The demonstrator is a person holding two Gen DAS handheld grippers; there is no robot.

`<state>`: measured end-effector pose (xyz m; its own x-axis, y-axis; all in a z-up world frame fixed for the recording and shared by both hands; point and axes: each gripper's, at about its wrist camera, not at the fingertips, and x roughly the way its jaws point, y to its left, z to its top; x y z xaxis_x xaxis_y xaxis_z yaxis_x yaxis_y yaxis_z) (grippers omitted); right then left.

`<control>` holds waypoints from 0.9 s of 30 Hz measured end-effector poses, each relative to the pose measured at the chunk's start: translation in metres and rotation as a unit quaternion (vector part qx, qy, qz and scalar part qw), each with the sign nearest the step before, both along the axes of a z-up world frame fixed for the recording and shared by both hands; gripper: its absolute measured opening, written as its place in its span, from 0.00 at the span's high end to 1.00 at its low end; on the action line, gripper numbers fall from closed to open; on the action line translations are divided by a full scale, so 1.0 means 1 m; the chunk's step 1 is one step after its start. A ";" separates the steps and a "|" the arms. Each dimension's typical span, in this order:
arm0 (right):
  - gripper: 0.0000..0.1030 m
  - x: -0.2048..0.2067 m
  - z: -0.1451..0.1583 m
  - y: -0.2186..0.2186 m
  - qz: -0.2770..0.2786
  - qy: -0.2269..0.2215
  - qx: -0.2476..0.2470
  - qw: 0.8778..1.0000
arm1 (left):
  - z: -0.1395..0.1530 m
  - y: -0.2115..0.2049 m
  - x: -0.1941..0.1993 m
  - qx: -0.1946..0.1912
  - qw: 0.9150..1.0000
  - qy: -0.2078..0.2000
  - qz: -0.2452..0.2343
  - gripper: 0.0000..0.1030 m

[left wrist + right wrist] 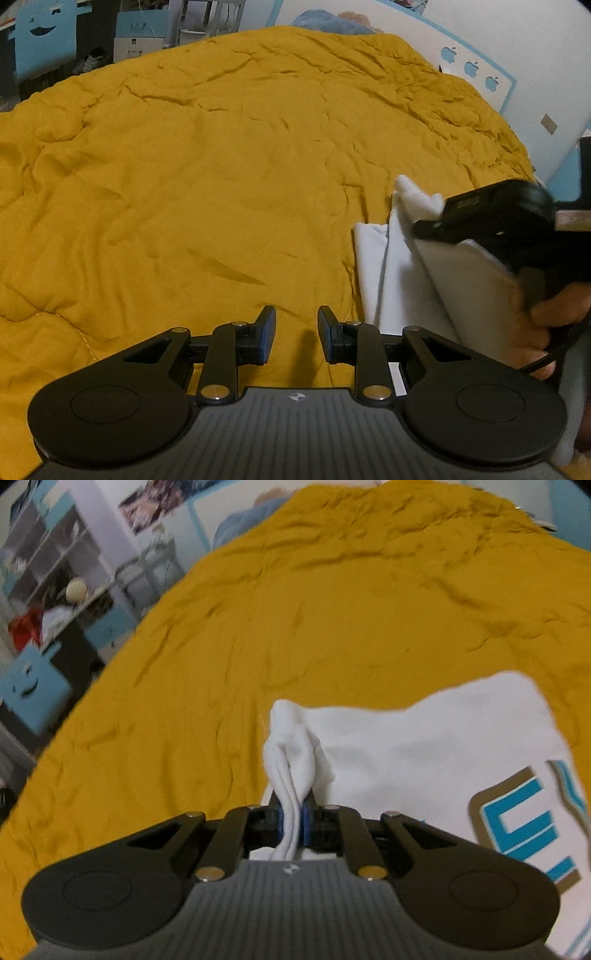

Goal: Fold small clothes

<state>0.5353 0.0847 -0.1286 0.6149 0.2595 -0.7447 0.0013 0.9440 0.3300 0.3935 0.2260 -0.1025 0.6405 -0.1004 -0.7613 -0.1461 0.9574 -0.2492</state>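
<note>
While the left gripper [296,334] hovers just above the mustard quilt [207,192] with its jaws parted and nothing between them, the left wrist view shows the white garment [402,273] lying on the quilt to its right, one edge lifted. The right gripper [491,218] appears there from the side as a dark shape over that raised edge; from this angle I cannot tell how its jaws stand. To fold well, I would judge that this idle gripper should come down on the near edge of the cloth and pin it, so the lifted part turns over a fixed line instead of dragging the whole piece.

From the right wrist view, the right gripper [293,821] is clamped on a bunched corner of the white garment [413,753], the cloth gathered into a peak beyond the pads. The rest spreads flat on the quilt [295,609] to the right, showing a blue and tan print [528,823]. Carrying the corner low and straight across should keep the fold square.

Count: one garment, though motion blur leaves it possible that a second layer is hidden; two grippers; one quilt.
</note>
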 end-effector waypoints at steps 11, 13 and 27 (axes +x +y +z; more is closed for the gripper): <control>0.76 -0.041 0.045 0.000 0.082 -0.028 0.028 0.996 | 0.026 -0.003 -0.027 -0.019 1.000 -0.014 -0.004 0.70; 0.76 -0.064 0.063 -0.006 0.092 -0.046 0.038 0.994 | 0.035 -0.002 -0.039 -0.037 0.999 -0.024 -0.005 0.70; 0.71 -0.209 0.062 -0.120 0.083 -0.065 -0.040 0.994 | 0.019 0.014 -0.090 -0.223 0.975 -0.021 -0.010 0.50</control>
